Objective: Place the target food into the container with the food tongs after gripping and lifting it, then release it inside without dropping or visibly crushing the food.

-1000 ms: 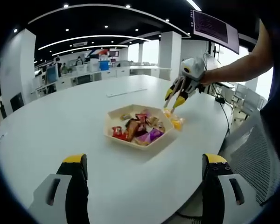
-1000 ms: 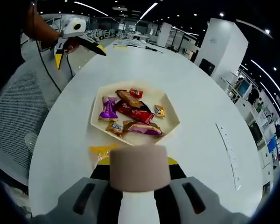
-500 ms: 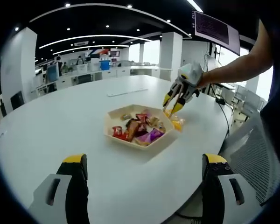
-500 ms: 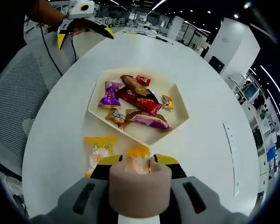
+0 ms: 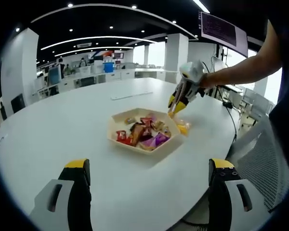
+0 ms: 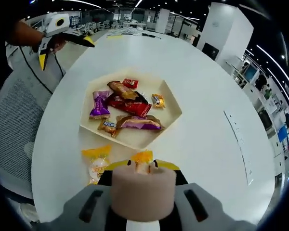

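Observation:
A cream hexagonal tray [image 6: 135, 139] holds several wrapped snacks on the white table. My right gripper [image 6: 140, 164] is shut on a small orange-yellow wrapped snack [image 6: 142, 157] just short of the tray's near edge. A second yellow packet [image 6: 96, 162] lies on the table to its left. From the left gripper view, the right gripper [image 5: 174, 107] hangs over the tray's [image 5: 116, 117] right edge, with the other yellow packet [image 5: 183, 127] on the table below it. My left gripper [image 5: 149, 166] stands open, well back from the tray, and appears far off [image 6: 62, 48].
A mesh chair [image 5: 260, 159] stands by the table's rounded edge, also seen as a grey mesh chair [image 6: 14, 125]. A flat white strip [image 6: 236, 144] lies on the table beyond the tray. A person's arm [image 5: 241, 72] reaches in from the right.
The right gripper dropped to the table beside the tray, shut on one yellow wrapped snack, then rose a little with it. The left gripper stayed put.

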{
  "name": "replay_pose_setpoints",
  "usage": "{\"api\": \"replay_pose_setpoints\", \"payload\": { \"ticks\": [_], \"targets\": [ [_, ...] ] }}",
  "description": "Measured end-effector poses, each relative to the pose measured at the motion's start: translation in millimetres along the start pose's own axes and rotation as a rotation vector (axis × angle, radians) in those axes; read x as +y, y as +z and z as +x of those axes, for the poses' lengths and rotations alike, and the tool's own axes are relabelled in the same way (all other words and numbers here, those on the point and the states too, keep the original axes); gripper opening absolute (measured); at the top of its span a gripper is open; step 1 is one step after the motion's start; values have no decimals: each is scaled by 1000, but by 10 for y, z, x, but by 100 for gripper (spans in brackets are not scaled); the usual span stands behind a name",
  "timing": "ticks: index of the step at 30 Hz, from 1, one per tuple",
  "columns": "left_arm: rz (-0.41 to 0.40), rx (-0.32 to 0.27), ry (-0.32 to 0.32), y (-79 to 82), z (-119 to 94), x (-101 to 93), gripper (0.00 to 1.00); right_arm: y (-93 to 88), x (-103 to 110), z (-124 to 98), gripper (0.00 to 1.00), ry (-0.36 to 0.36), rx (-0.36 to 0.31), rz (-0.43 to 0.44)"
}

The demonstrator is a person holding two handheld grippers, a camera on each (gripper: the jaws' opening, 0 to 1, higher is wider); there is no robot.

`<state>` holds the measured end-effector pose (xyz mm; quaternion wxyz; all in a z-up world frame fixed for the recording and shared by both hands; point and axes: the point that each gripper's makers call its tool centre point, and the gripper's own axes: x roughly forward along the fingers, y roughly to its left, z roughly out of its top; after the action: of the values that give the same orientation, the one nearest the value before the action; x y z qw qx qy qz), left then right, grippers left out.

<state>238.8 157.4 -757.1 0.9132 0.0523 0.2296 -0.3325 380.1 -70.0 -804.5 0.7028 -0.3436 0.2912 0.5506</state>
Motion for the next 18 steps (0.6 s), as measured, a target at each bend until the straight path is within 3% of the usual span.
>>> {"api": "replay_pose_setpoints", "payload": {
  "ticks": [11, 18],
  "targets": [
    [2, 3, -4, -2, 5, -13, 100, 149, -169, -235, 16, 13, -45, 193],
    [6, -1, -4, 1, 4, -9, 100, 242, -319, -452, 17, -6, -37, 208]
  ]
}}
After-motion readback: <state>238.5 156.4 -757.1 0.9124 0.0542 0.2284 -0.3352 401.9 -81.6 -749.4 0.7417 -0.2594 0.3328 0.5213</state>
